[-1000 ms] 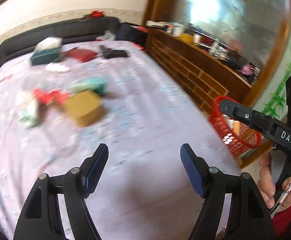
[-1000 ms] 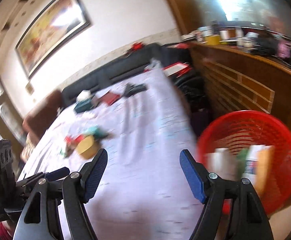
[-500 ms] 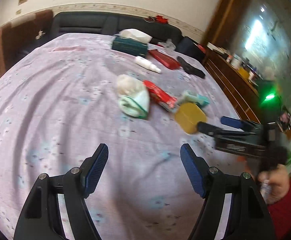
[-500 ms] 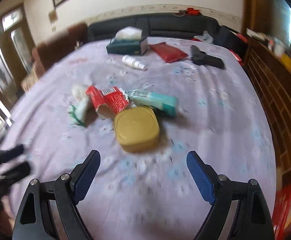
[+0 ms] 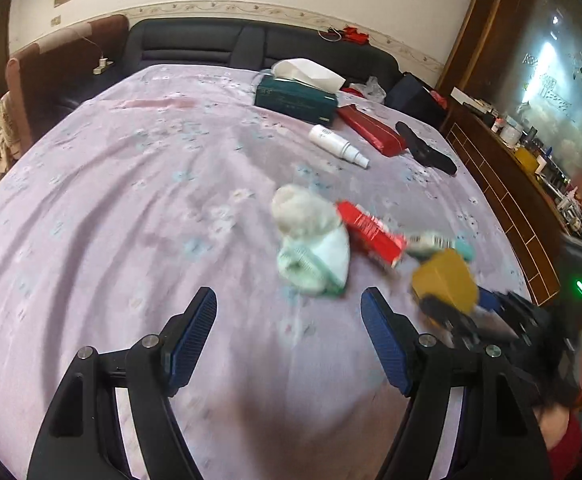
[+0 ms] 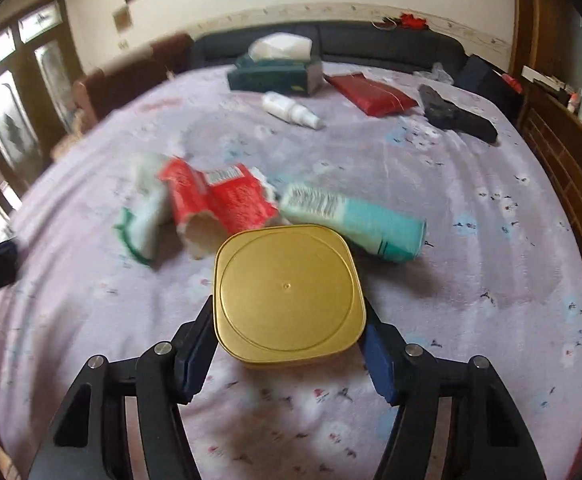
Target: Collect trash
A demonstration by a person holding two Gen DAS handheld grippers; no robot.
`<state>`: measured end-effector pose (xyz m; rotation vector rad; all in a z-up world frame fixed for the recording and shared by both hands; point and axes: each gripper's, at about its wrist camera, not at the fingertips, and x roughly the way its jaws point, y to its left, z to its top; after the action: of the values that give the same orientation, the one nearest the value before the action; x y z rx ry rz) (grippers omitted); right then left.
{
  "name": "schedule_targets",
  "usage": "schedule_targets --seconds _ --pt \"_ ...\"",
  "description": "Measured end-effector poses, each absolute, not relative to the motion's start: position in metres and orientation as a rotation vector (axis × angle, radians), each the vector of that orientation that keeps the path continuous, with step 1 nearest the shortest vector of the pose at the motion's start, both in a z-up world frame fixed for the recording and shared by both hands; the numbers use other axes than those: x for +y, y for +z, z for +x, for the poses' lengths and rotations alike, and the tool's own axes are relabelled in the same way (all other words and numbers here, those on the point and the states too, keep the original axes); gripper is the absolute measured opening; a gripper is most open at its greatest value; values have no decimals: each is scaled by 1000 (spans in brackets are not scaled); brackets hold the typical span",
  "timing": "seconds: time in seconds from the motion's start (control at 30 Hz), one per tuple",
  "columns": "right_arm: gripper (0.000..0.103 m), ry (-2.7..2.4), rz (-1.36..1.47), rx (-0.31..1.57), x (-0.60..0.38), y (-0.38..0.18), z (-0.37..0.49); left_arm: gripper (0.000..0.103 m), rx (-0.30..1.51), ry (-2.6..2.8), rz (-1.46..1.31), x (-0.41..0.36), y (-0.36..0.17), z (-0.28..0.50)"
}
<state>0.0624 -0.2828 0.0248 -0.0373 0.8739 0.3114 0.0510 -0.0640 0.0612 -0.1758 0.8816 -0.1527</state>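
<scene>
Left wrist cam: my left claw [image 5: 289, 336] is spread wide with nothing in it, hovering over the near part of the lilac flowered bedspread [image 5: 131, 200]. Just past the fingertips sits the trash pile: a crumpled white-and-green wrapper [image 5: 311, 248], with a torn red packet [image 5: 371, 232] touching its right side, then a mint-coloured tube [image 5: 439, 242] that's pretty blurred. On the right, my right claw [image 5: 463, 312] has its fingers on either side of the gold square tin [image 5: 445, 280]; it's smeared, so I can't tell from here if it's actually clamped. Far end of the bed: a dark green tissue box [image 5: 295, 100], a white spray bottle [image 5: 337, 146] near it, a red pouch [image 5: 371, 130] and a black thing [image 5: 427, 152] I can't identify.

Right wrist cam: much clearer. The gold square tin [image 6: 287, 292] sits flat on the bedspread [image 6: 471, 240], right between my right claw's [image 6: 291, 344] blue pads, which are narrowed in against both its sides. I can't tell if it's squeezed or lifted. Just behind it, the mint tube [image 6: 351, 216] lies on its side, with the torn red packet [image 6: 219, 200] to its left and the white-and-green wrapper [image 6: 147, 212] left of that. Farther back, the same tissue box [image 6: 275, 72], spray bottle [image 6: 291, 110], red pouch [image 6: 371, 90] and black item [image 6: 455, 114].
</scene>
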Motion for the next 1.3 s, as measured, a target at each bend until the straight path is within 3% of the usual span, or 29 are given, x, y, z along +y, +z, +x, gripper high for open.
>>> schedule_targets --seconds 0.37,0.47,0.5,0.57,1.07,1.3 --pt "69 313 109 760 -317 43 57 72 930 -44 -72 -104 11 137" --pt "69 316 105 755 -315 44 55 34 917 -82 -107 -102 2 141" --pt "69 315 103 751 -315 44 55 27 897 -79 -101 -101 2 140" --pt "69 314 100 742 -314 46 53 22 889 -86 -88 -100 2 135" --pt "69 267 -4 655 -299 54 40 21 491 -53 -48 -103 59 45" --pt "69 218 -4 607 -304 63 37 21 522 -107 1 -114 53 48"
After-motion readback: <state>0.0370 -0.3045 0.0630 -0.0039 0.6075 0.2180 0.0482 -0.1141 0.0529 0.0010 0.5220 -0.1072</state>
